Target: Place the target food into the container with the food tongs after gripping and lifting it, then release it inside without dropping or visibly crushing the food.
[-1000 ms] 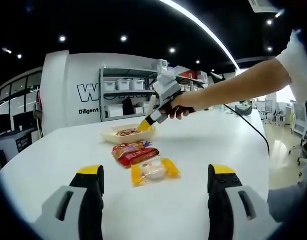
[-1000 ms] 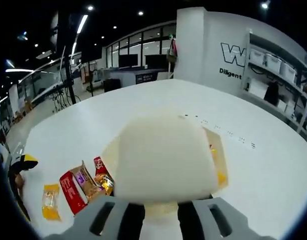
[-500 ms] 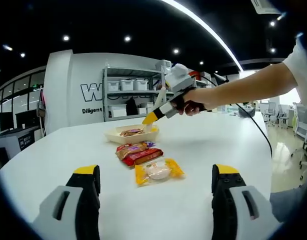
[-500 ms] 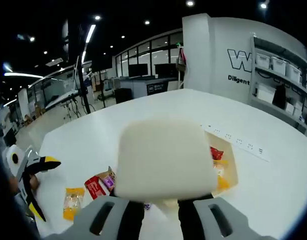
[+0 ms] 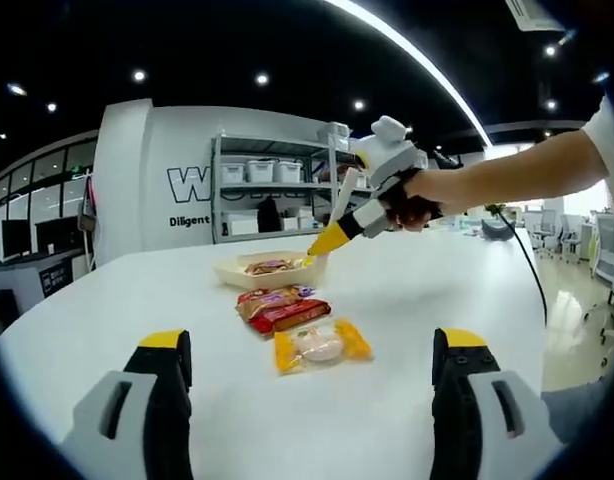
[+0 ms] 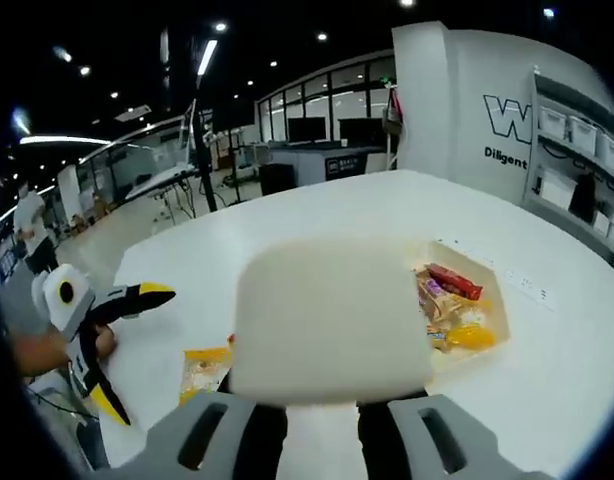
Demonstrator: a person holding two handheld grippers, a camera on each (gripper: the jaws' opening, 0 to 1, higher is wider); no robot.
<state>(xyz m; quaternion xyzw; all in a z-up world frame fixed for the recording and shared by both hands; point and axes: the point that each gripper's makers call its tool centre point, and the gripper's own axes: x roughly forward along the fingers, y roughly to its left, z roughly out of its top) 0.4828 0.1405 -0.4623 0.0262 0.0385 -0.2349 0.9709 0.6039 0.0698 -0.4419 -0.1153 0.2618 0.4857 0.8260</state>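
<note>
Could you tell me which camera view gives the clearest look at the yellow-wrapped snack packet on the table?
The left gripper view: the yellow-wrapped snack packet lies whole and unobstructed on the white table. In the right gripper view, the food tongs cover part of it, leaving one end visible.

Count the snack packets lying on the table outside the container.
3: a yellow packet nearest the left gripper, then a red packet and a brown packet side by side before the container. More may be hidden.
</note>
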